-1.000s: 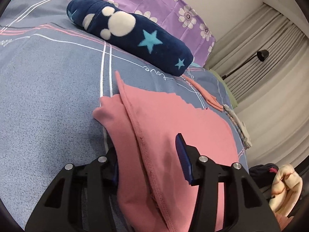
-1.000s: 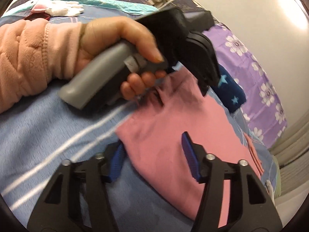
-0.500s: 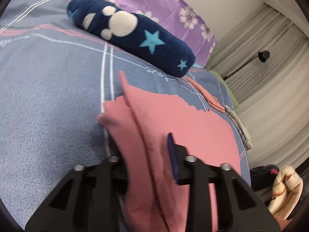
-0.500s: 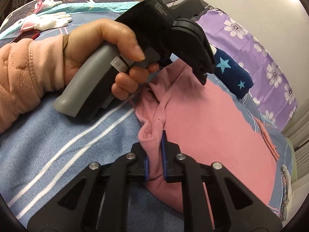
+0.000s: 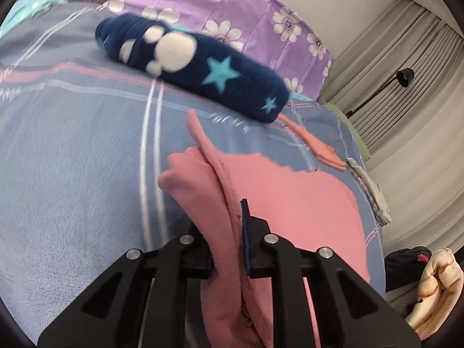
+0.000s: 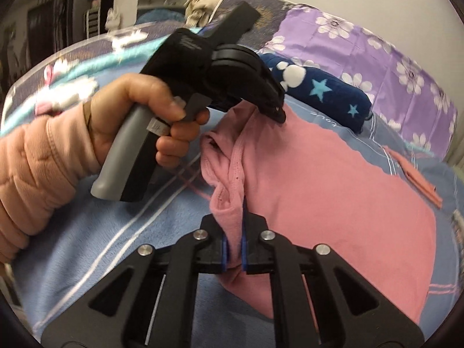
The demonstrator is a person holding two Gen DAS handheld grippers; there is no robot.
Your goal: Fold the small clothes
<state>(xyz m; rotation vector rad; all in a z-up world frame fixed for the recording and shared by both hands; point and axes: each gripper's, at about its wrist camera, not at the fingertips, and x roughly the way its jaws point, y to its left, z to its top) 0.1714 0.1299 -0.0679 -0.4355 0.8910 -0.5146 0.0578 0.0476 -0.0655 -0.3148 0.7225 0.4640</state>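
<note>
A pink garment (image 5: pixel 304 203) lies spread on the blue-grey bedspread (image 5: pixel 72 174). My left gripper (image 5: pixel 227 240) is shut on a bunched edge of the pink garment and lifts it slightly. My right gripper (image 6: pixel 235 246) is shut on another bunched part of the same edge of the pink garment (image 6: pixel 333 179). In the right wrist view the left gripper (image 6: pixel 277 113) shows, held by a hand in a peach sleeve, pinching the garment's far corner.
A rolled navy blanket with stars (image 5: pixel 203 69) lies beyond the garment, against a purple flowered pillow (image 5: pixel 246 14). A folded orange cloth (image 5: pixel 316 148) and a grey-white cloth (image 5: pixel 371 191) lie at the bed's right edge. Curtains and a lamp stand behind.
Both grippers went from open around the garment's edge to shut on it. The edge is now bunched and raised off the bedspread.
</note>
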